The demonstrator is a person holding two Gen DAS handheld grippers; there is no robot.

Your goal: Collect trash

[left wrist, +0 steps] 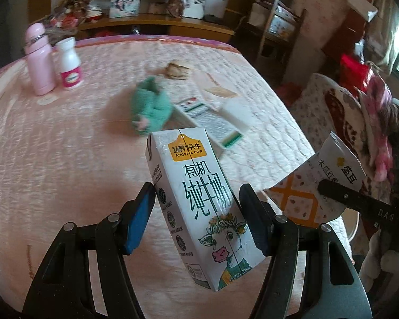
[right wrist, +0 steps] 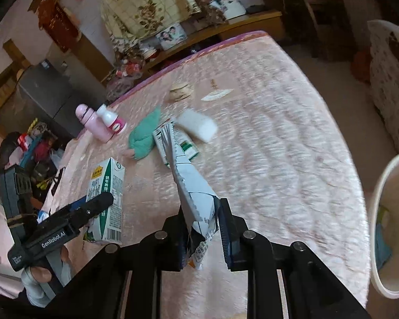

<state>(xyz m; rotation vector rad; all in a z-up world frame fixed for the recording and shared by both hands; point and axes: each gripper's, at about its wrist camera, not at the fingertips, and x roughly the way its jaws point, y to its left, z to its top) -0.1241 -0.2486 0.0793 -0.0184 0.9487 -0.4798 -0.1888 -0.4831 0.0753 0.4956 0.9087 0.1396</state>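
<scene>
A white milk carton [left wrist: 199, 212] with a cartoon cow hangs tilted above the pink bed [left wrist: 53, 159], and my left gripper [left wrist: 196, 188] is shut on it, a blue pad on each side. My right gripper [right wrist: 202, 207] is shut on a crumpled white snack packet [right wrist: 191, 183], which sticks up and away from the jaws. That packet [left wrist: 319, 180] also shows at the right of the left wrist view, with one black finger [left wrist: 345, 196] of the right gripper across it. In the right wrist view the left gripper [right wrist: 93, 204] and its carton [right wrist: 106, 186] appear at the lower left, held by a hand.
A white bin [right wrist: 385, 186] stands beside the bed at the right edge. On the bed lie a green cloth toy [left wrist: 151, 106], an open box [left wrist: 207, 119], a white pack [right wrist: 196, 125], brown scraps [left wrist: 177, 70], a pink flask [left wrist: 38, 58] and a white bottle [left wrist: 69, 63].
</scene>
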